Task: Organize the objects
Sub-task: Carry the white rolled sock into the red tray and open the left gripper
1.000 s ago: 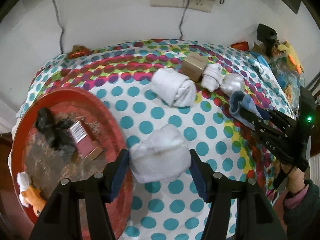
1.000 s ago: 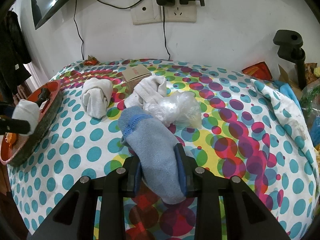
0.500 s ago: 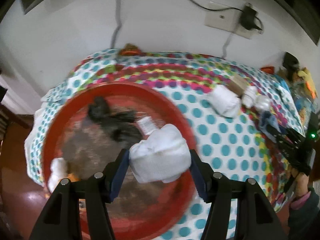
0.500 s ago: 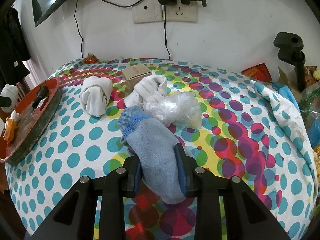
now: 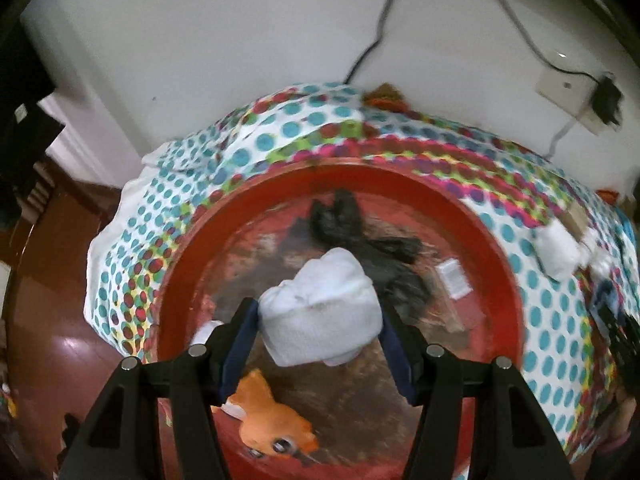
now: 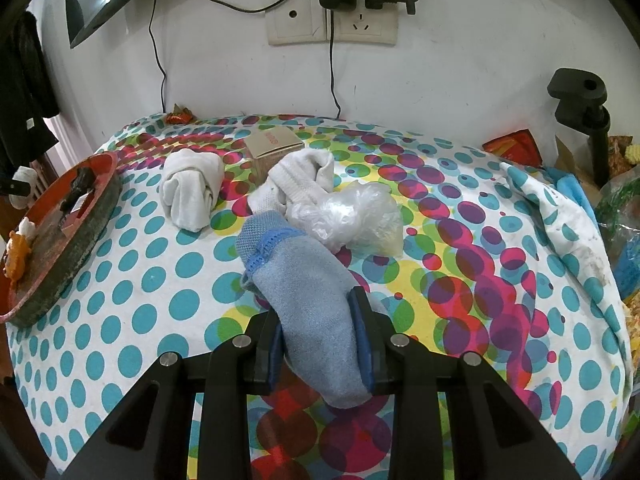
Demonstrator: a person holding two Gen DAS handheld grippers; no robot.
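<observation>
At far left, the left gripper (image 5: 320, 330) clamps a rolled white sock (image 5: 320, 308) above the round red tray (image 5: 500, 248), over its worn centre. An orange plush toy (image 5: 272, 420) lies below, a black crumpled cloth (image 5: 360, 228) beyond. Best to lower into the bare patch between them, then open gently. Further right, the right gripper (image 6: 320, 344) pinches a light-blue knitted sock (image 6: 308, 292) over the dotted tablecloth (image 6: 140, 288).

left gripper (image 5: 320, 344) carried white sock roll (image 5: 320, 312) from tablecloth to over red tray (image 5: 516, 304)
</observation>
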